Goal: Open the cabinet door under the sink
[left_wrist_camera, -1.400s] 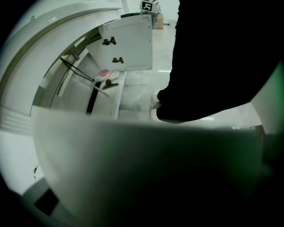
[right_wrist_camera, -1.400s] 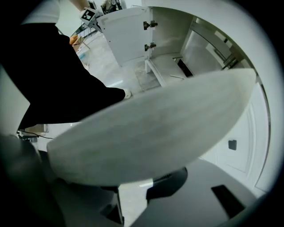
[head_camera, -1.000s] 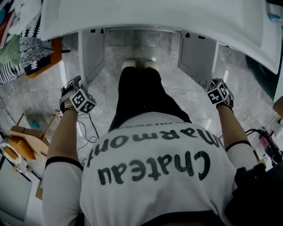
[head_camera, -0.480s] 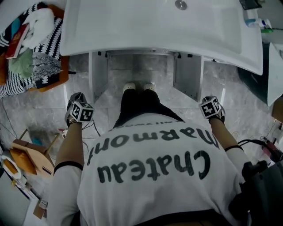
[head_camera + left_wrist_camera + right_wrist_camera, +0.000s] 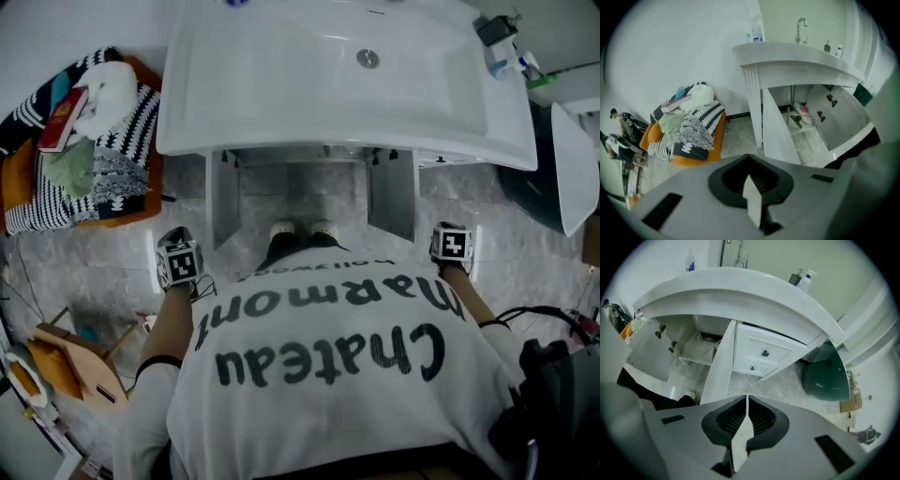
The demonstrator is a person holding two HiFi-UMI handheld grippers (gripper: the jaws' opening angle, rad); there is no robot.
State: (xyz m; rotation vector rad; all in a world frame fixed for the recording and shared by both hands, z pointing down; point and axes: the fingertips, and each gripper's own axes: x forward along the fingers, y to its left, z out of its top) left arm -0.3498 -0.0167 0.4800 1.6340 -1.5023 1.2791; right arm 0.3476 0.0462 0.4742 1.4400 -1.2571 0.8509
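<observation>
The white sink (image 5: 347, 80) stands over a cabinet whose two doors hang open. The left door (image 5: 222, 202) and the right door (image 5: 392, 192) both swing out toward me. My left gripper (image 5: 178, 265) hovers off the left door's outer side, touching nothing. In the left gripper view the left gripper (image 5: 750, 180) is shut and empty, with the open door (image 5: 780, 136) ahead. My right gripper (image 5: 452, 246) hangs beside the right door, clear of it. In its own view the right gripper (image 5: 746, 399) is closing, jaws almost together, nothing between them.
An orange basket of striped laundry (image 5: 84, 159) sits left of the sink. A dark green tub (image 5: 553, 178) is on the right, beyond a white drawer unit (image 5: 757, 355). My white shoes (image 5: 302, 230) stand between the doors. Wooden pieces (image 5: 75, 361) and cables lie on the floor at left.
Both grippers have lifted away from the open doors and rolled at the wrist. My view has risen, so the sink's basin top now shows. The doors stay open.
</observation>
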